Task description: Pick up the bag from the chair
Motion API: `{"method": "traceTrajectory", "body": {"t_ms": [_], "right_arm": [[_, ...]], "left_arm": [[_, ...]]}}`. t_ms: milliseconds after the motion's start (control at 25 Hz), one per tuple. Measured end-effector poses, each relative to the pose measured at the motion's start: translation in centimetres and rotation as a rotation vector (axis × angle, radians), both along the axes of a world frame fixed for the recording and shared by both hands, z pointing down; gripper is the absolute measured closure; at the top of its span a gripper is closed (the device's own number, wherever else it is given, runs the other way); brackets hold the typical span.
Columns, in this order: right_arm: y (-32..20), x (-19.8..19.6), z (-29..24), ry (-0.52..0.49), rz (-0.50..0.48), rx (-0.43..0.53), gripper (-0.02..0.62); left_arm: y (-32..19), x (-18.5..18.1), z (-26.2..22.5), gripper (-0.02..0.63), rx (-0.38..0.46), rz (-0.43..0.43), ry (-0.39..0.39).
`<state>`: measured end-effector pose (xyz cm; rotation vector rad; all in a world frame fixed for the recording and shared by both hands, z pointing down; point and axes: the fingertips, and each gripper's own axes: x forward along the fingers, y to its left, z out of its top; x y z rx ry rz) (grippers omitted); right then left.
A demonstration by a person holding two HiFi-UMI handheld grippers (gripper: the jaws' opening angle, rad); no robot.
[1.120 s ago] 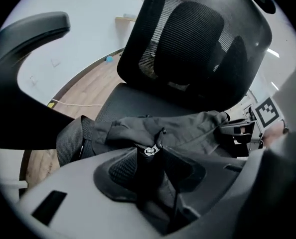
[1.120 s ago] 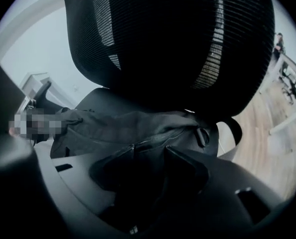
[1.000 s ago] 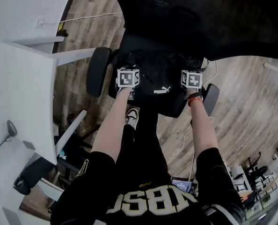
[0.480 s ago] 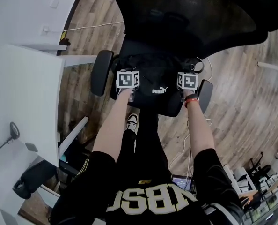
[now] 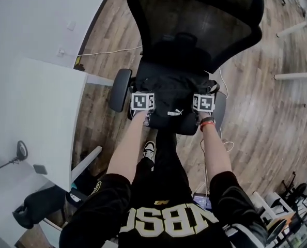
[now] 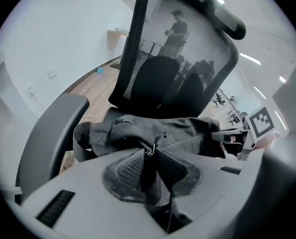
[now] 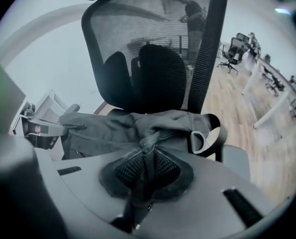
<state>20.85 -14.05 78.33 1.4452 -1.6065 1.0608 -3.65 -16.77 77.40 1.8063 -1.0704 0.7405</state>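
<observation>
- The left gripper [image 6: 150,156] has its fingers [image 6: 127,171] pressed together on a fold of the bag [image 6: 153,131]. A zipper pull [image 6: 149,152] stands up right at the pinch.
- The right gripper [image 7: 147,156] has its fingers [image 7: 124,171] clamped the same way on a ridge of fabric at the bag's other end.
- At the centre of the head view the black bag spans the seat of the chair [image 5: 195,19] between the two grippers, its white logo toward the lower edge. I cannot tell whether it has left the seat.
- An armrest [image 5: 120,89] stands just left of the bag and another just right. The mesh backrest fills the upper centre, and a white counter [image 5: 34,112] takes the left of the frame.
- Judged from this, both grasps are made and the lift is the step in hand.
- The next move calls for raising both grippers together and level. The bag must stay clear of the armrests, and the loose strap ring [image 7: 200,141] on its right end could snag.
</observation>
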Motion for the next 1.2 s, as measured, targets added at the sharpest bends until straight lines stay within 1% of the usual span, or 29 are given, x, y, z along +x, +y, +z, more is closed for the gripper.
{"method": "traceTrajectory", "body": {"t_ms": [80, 320, 560, 840, 1000, 1080, 1200], "right_arm": [[0.1, -0.1, -1.7, -0.007, 0.026, 0.032, 0.558], [2.6, -0.4, -6.7, -0.041, 0.086, 0.112, 0.560], [4.1, -0.7, -13.1, -0.076, 0.142, 0.240, 0.560], [6.3, -0.9, -21.8, -0.041, 0.185, 0.419, 0.561], [6.7, -2.0, -27.0, -0.002, 0.171, 0.527, 0.561], [6.9, -2.3, -29.0, -0.009, 0.174, 0.582, 0.561], [7.3, -2.6, -33.0, -0.025, 0.194, 0.674, 0.561]], "left_arm": [[-0.4, 0.2, -1.8, 0.529, 0.038, 0.016, 0.007], [1.0, 0.4, -7.4, 0.531, 0.131, 0.042, 0.034], [1.7, 0.1, -14.0, 0.532, 0.254, 0.060, 0.070], [2.6, 0.3, -23.8, 0.534, 0.467, 0.075, 0.106], [2.5, 0.0, -30.0, 0.535, 0.613, 0.097, 0.107], [2.7, -0.1, -32.6, 0.537, 0.676, 0.102, 0.111], [3.1, -0.5, -36.7, 0.537, 0.764, 0.087, 0.141]]}}
